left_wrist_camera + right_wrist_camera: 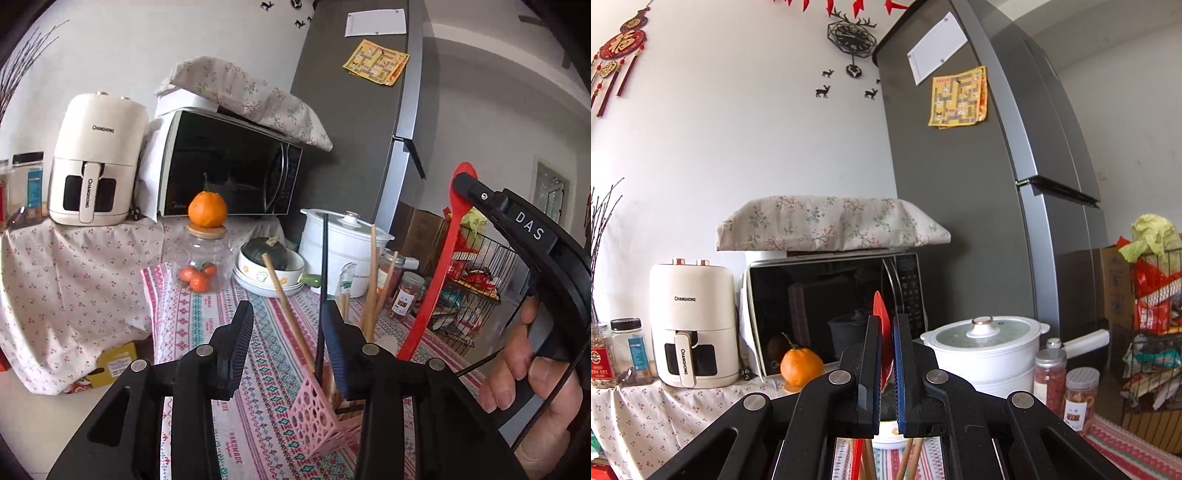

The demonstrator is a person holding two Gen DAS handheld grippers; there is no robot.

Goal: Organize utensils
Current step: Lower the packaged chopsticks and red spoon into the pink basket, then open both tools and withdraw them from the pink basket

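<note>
Left gripper (288, 345) stands part-open over the pink holder (317, 417); right gripper (886, 373) clamps the red spoon (882, 332); air fryer (96, 162) reads "CHANGHONG"; tablecloth (236, 454) reads "HANDMADE".

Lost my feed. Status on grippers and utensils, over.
Left gripper open, nothing held. Right gripper shut on red spoon. Chopsticks stand in pink holder. Nothing blocking the holder.

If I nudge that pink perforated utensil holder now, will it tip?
Probably. The pink holder looks like thin, light plastic, and already appears tilted on the tablecloth. The wooden chopsticks and red spoon rise far above its rim, so it seems top-heavy. Cloth under it may let it slide.
</note>
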